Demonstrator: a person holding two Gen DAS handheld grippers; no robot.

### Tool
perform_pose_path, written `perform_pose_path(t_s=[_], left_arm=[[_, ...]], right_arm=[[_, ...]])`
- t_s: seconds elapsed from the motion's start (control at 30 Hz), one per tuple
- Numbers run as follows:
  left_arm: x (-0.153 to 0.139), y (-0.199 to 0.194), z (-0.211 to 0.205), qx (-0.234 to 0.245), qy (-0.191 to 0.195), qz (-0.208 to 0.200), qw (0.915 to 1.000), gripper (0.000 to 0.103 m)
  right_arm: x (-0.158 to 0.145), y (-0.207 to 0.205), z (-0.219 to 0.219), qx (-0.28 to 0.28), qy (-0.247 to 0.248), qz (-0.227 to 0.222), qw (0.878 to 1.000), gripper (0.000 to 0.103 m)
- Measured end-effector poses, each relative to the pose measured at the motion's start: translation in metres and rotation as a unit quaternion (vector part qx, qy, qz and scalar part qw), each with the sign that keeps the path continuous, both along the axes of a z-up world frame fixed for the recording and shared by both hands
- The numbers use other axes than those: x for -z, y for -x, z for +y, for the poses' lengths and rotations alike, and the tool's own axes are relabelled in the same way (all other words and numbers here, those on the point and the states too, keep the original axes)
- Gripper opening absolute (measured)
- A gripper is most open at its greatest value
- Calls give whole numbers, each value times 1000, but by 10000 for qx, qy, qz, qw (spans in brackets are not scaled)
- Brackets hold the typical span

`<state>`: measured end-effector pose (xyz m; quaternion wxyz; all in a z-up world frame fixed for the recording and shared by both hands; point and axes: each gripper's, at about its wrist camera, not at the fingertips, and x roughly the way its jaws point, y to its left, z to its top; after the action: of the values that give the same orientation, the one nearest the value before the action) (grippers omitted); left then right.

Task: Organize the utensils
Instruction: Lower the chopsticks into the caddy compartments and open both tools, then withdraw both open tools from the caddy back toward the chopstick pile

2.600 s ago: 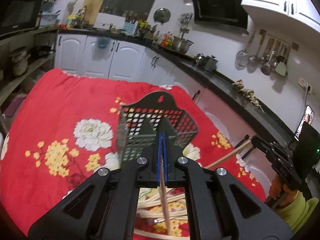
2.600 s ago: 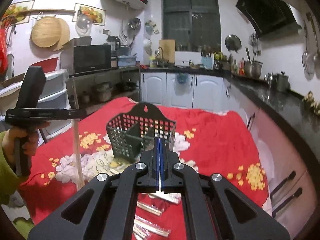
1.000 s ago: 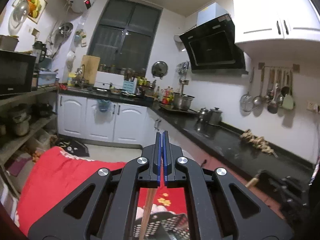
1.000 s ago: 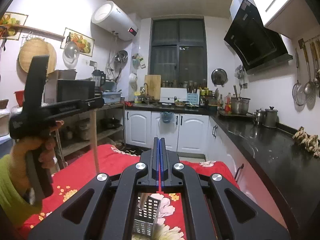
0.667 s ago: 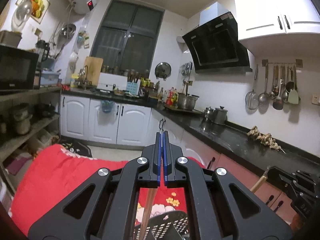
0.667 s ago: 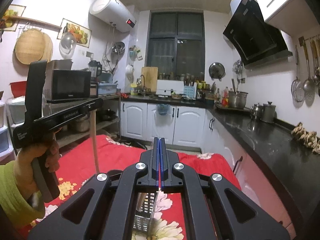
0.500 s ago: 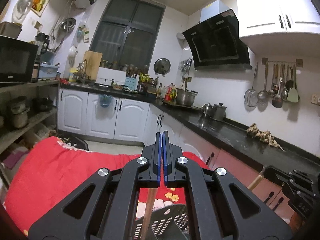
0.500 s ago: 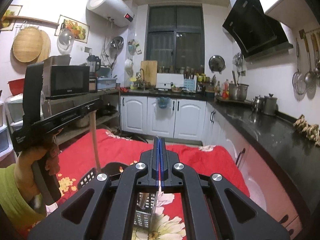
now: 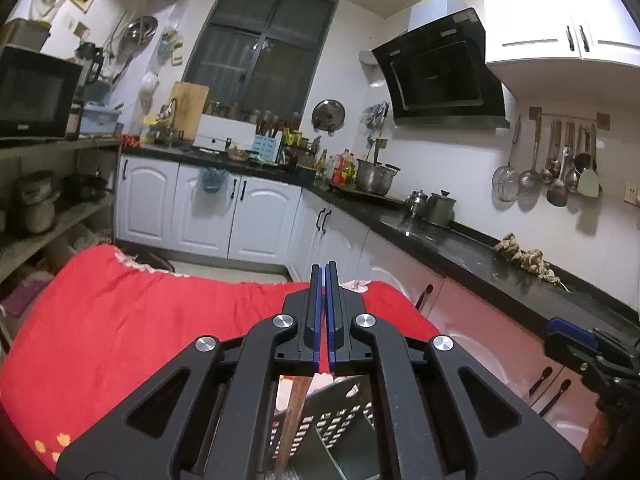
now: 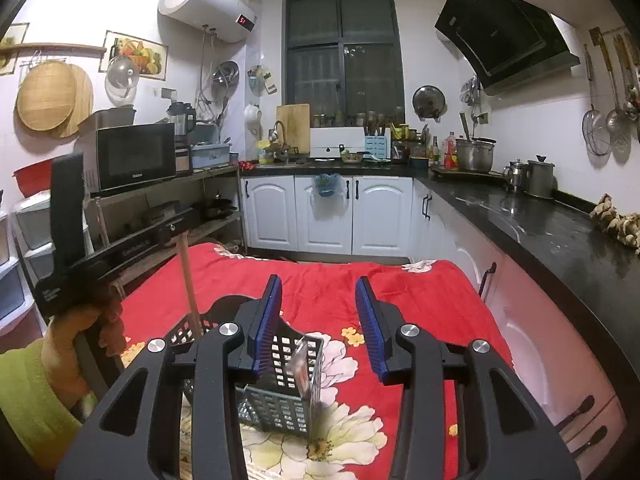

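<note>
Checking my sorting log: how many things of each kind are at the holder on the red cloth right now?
Black plastic mesh basket: 1
Wooden chopstick, clamped in the left gripper: 1
Shiny silver utensil standing in the basket: 1
Total: 3

We see the slotted basket [image 10: 280, 396] standing on the cloth-covered surface [image 10: 400, 292], below and between the right gripper's [image 10: 319, 320] fingers. A flat utensil [image 10: 302, 364] stands in the basket's right side. To its left, the chopstick [image 10: 190, 292] hangs from the left gripper [image 10: 180, 230] into the basket.
</note>
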<state>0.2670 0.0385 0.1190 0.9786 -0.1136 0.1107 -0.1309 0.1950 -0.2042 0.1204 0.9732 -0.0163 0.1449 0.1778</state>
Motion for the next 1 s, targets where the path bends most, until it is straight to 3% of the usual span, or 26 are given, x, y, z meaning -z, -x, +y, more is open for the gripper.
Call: perform_pose_path(t_s=[0.17,0.3,0.37,0.47,0.63,0.73,1.0], left_arm=[[2,5,3,-21,-16,116,9999,1],[4,11,7,-120,-17,218,9997,33],[5,16,10,-153,7,253,9996,34],[7,22,15,-173,90,397,9990,46],[11,35,23,-197,178,585,9979,79],[15,43,27,-190,260,699,9970,91],[21,69,35,-157,385,832,9957,92]], right_arm=[[1,15,-10,42,-86,-39,9999,57],[4,23,-15,82,-32,-19,10000,64],[6,27,-16,96,-22,7,10000,69],[10,32,-16,71,32,36,10000,72],[16,41,-13,126,170,14,9998,77],[20,44,-13,98,180,61,9998,78],[27,53,-17,108,67,175,9998,80]])
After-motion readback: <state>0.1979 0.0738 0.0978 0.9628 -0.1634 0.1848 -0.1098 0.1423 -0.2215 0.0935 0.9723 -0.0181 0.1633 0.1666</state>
